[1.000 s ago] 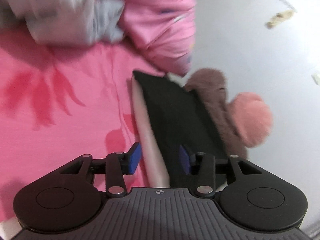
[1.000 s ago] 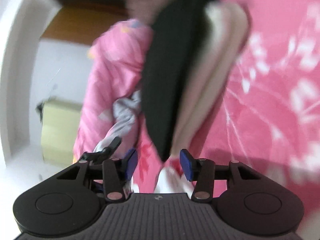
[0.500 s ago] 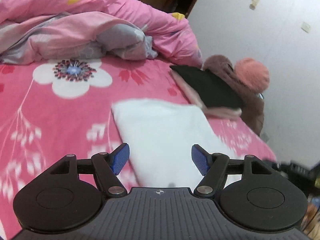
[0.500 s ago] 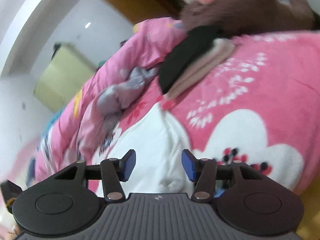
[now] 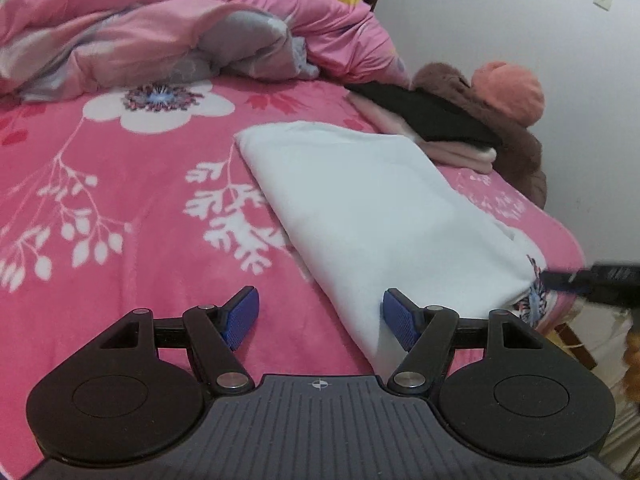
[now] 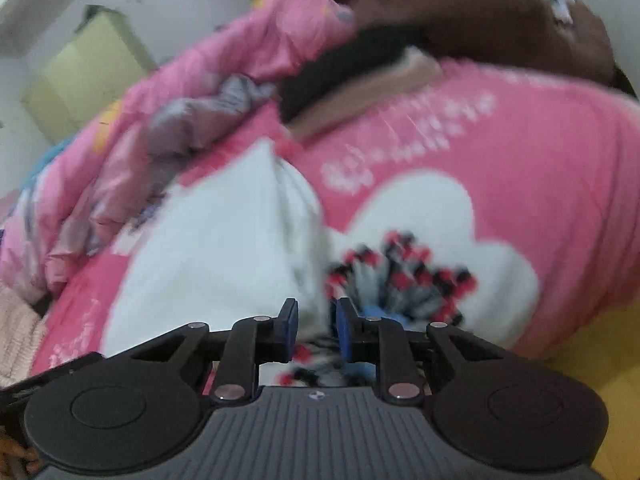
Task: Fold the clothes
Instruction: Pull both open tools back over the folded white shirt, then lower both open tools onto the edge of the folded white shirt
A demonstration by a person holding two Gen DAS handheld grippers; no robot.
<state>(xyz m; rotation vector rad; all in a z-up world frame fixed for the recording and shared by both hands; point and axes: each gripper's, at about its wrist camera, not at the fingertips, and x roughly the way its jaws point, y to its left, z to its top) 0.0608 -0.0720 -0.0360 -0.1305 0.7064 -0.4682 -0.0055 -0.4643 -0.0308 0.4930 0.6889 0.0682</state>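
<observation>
My left claw (image 5: 320,312) is spread wide and holds nothing — the folded white cloth (image 5: 372,208) lies on the pink bedspread (image 5: 120,208) straight ahead, its near corner reaching in beside my right finger. My right claw (image 6: 316,326) is nearly closed on the cloth's edge (image 6: 224,248) — too blurred to tell if it grips. Beyond the cloth sits a stack of folded clothes (image 5: 432,128).

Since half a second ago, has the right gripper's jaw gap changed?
Yes. The right gripper has narrowed, pinching the white garment's edge over the pink flowered bedspread.
</observation>
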